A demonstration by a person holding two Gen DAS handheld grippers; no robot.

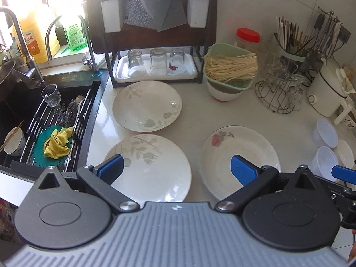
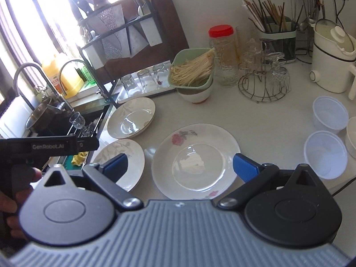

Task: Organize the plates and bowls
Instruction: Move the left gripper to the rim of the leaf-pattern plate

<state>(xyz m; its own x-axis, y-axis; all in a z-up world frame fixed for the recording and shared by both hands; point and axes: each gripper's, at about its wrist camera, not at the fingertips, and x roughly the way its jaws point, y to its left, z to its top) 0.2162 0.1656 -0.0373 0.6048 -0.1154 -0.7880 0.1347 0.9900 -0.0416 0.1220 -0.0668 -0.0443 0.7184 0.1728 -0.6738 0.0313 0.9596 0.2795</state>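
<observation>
Noodles [image 2: 193,70] fill a green square basket [image 2: 178,63] sitting in a white bowl [image 2: 195,94]. Three white round plates lie on the white table [image 2: 267,120]: two leaf-patterned plates [image 1: 146,106] [image 1: 153,169] and a rose plate [image 2: 195,160]. Clear plastic cups [image 2: 326,153] sit empty nearby. Left tool [image 1: 178,171] and right tool [image 2: 181,166] are both wide open, holding nothing.

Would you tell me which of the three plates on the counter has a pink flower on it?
The plate farthest from the sink: it bears a pink rose, while the other two plates show only grey-green leaves.
</observation>
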